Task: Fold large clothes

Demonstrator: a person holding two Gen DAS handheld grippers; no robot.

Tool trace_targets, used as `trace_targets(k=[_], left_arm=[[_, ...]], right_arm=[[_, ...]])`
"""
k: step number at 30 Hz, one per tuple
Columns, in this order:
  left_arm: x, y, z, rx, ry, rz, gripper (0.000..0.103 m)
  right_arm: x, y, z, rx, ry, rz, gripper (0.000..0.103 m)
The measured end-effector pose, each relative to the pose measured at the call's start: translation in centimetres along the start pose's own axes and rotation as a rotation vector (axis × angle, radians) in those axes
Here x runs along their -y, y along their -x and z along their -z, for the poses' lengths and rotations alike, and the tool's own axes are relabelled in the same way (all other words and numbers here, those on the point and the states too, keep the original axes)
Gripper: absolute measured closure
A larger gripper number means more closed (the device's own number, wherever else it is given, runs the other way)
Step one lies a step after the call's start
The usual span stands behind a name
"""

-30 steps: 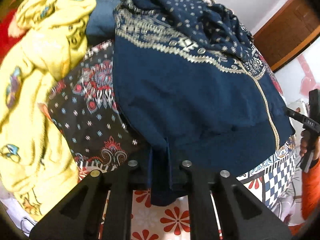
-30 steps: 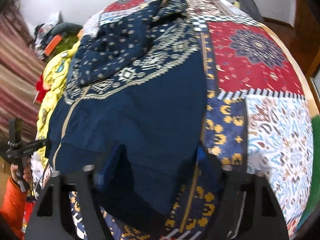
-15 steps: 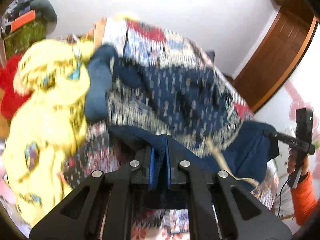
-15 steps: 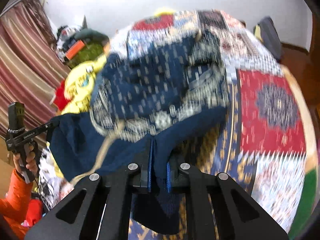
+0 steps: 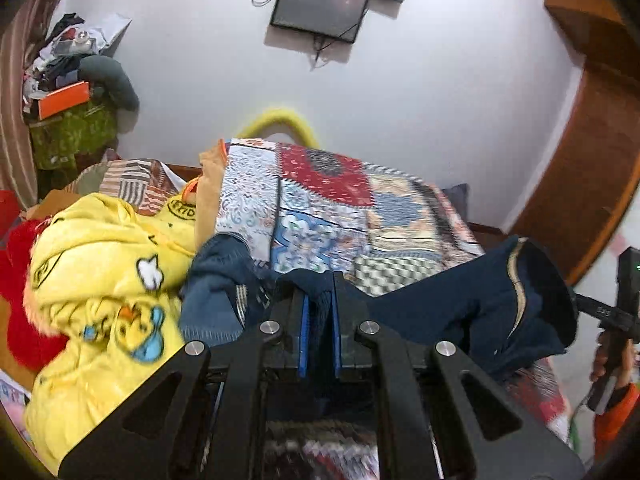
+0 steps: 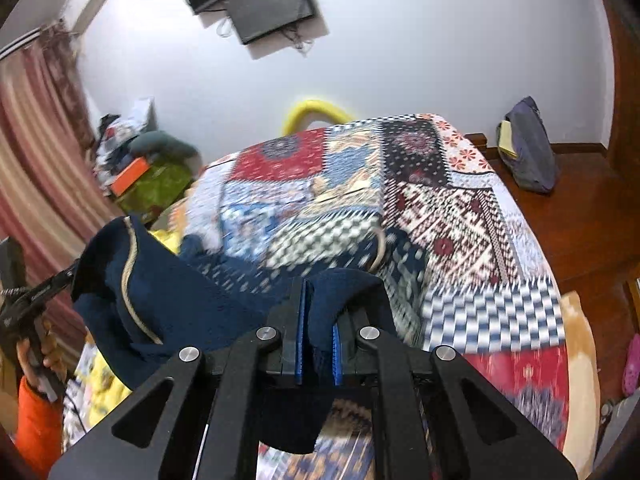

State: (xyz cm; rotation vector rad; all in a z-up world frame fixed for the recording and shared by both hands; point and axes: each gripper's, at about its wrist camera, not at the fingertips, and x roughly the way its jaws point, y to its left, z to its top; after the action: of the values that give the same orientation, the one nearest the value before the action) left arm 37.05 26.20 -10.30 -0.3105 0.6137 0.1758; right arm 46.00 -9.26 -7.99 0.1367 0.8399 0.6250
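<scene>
Two black two-finger grippers, left gripper point(image 5: 319, 332) and right gripper point(image 6: 318, 332), are clamped on a navy blue patterned garment point(image 5: 460, 304) stretched between them above the patchwork bedspread point(image 6: 460, 216).

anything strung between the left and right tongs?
Yes: the navy garment spans between them, its hem pinched in the left tongs and the right tongs. Both wrist views show it.

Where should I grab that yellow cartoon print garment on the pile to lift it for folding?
Take the yellow cartoon print garment by its loose top fold, coming from above on the side facing the bed. It lies crumpled in a heap with no hem or shoulder showing, so the raised upper bulge is likely the easiest part for a hand-held gripper to pinch.
</scene>
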Motion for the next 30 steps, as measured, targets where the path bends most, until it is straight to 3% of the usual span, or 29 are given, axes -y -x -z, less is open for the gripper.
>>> trace_targets(k=[2, 8, 14, 16, 19, 20, 21, 23, 26, 27, 30], left_arm=[[0.0, -3.8, -0.1, -0.023, -0.032, -0.080, 0.095], [-2.2, -13.6, 2.9, -0.201, -0.025, -0.160, 0.094], [-2.6, -17.9, 6.1, -0.309, -0.075, -0.190, 0.090], [-2.2, -17.9, 6.3, -0.323, -0.120, -0.193, 0.088], [-1.5, -16.9, 5.9, -0.368, -0.157, -0.200, 0.081], [-1.3, -16.0, 5.5, -0.374, -0.165, -0.204, 0.073], [-1.1, -15.5, 5.2, -0.369, -0.172, -0.208, 0.060], [-0.4, -12.4, 4.2, -0.309, -0.203, -0.192, 0.047], [0.6, -8.6, 3.5, -0.257, -0.235, -0.145, 0.035], [0.8, -7.8, 3.5, -0.249, -0.239, -0.139, 0.032], [1.9, -6.0, 4.4, -0.252, -0.258, -0.090, 0.029]], right_arm=[[1.1, -2.9, -0.4, -0.032, -0.019, 0.021, 0.094], [5.4, -9.0, 0.0, -0.143, -0.098, 0.057, 0.094], [6.9, -9.5, 0.6, -0.189, -0.103, 0.030, 0.091], [6.9, -8.5, 0.3, -0.179, -0.085, 0.051, 0.091], [6.2, -6.4, -0.3, -0.115, 0.020, 0.281, 0.083], [5.8, -5.1, -0.4, -0.100, 0.057, 0.341, 0.083], [5.5, -4.2, -0.3, -0.097, 0.072, 0.339, 0.083], [4.6, -2.0, 0.2, -0.088, 0.091, 0.285, 0.083], [2.7, 0.5, 1.6, -0.077, 0.132, 0.237, 0.070], [2.1, 0.9, 2.1, -0.074, 0.144, 0.224, 0.060], [0.0, 1.2, 4.1, -0.081, 0.178, 0.171, 0.056]])
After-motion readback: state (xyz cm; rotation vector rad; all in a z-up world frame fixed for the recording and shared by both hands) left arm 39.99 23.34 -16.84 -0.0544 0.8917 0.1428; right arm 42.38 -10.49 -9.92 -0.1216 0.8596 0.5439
